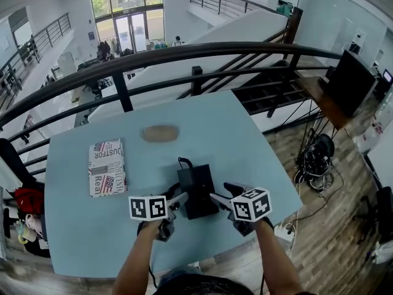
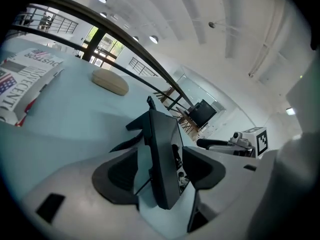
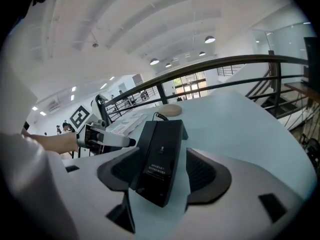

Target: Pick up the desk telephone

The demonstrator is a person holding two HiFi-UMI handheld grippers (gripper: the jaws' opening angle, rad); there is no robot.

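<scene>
- Head view: desk telephone (image 1: 198, 190) lies on the table (image 1: 258, 146) near its front edge, flanked by the left gripper (image 1: 179, 198) and right gripper (image 1: 216, 198).
- Left gripper view: jaws wide apart, straddling it, not clamped.
- Right gripper view: same. Likely rigid, slick plastic with some heft; clamp the side edges and mind the cord (image 3: 160, 116).

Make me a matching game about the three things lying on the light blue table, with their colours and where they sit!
Things:
1. desk telephone
2. flag-print book
3. oval pad

Colour and place, seen from the head view:
A. tan, at the far side
B. black, at the near side
C. red, white and blue, at the left

Pairs: 1-B, 2-C, 3-A
</scene>
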